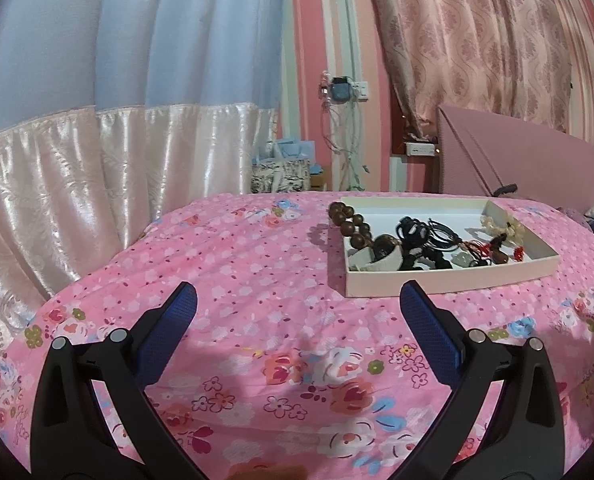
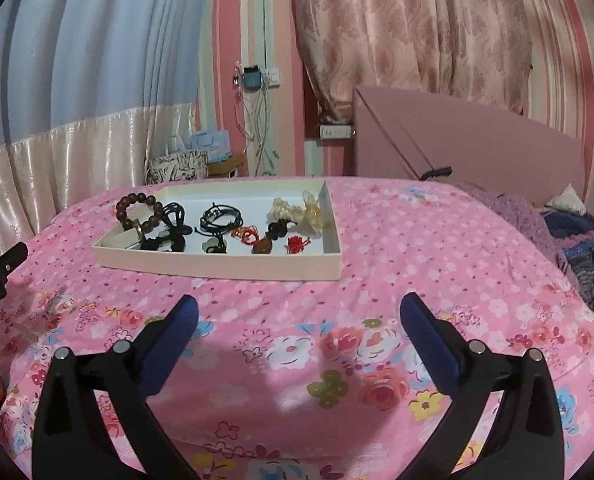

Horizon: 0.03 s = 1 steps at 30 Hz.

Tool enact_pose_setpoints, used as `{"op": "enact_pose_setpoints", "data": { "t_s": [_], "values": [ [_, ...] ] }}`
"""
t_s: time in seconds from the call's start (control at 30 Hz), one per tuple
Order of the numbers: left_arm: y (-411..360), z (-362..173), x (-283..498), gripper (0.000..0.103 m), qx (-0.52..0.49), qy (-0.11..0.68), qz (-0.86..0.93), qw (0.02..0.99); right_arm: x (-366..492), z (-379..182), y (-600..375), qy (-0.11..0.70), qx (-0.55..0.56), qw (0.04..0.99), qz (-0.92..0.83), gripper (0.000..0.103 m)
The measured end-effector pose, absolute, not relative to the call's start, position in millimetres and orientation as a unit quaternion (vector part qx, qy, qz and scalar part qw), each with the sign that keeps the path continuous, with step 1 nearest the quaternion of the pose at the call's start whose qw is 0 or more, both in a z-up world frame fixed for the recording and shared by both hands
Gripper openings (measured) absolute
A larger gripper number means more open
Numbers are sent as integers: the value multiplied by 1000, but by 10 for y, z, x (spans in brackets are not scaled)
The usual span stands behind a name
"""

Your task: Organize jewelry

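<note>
A shallow cream tray [image 2: 221, 267] sits on the pink floral bedspread and also shows in the left wrist view [image 1: 449, 278]. A brown wooden bead bracelet [image 2: 131, 210] hangs over its far left rim, seen too in the left wrist view [image 1: 347, 222]. Inside lie black cord pieces [image 2: 221, 216], a cream bead cluster [image 2: 297, 214], a red knot [image 2: 295, 244] and a brown pendant [image 2: 263, 246]. My left gripper [image 1: 299, 300] is open and empty, short of the tray's near left corner. My right gripper [image 2: 299, 310] is open and empty, just in front of the tray.
The left gripper's tip [image 2: 1, 260] shows at the left edge of the right wrist view. A pink headboard [image 2: 469, 140] and purple and blue blankets [image 2: 577, 240] lie to the right. Gift bags [image 2: 185, 160] stand beyond the bed by the curtains.
</note>
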<state>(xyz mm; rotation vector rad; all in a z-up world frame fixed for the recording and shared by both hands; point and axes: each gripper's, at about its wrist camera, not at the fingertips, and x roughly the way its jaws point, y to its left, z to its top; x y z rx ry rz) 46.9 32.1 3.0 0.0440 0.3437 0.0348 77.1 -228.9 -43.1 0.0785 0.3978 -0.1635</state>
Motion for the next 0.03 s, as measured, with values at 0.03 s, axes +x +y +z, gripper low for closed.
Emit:
{"op": "enact_pose_setpoints", "data": {
  "t_s": [0.03],
  "values": [
    [337, 41, 444, 100, 18, 165, 19, 986, 757, -420, -2278, 194, 35, 977, -82, 101]
  ]
}}
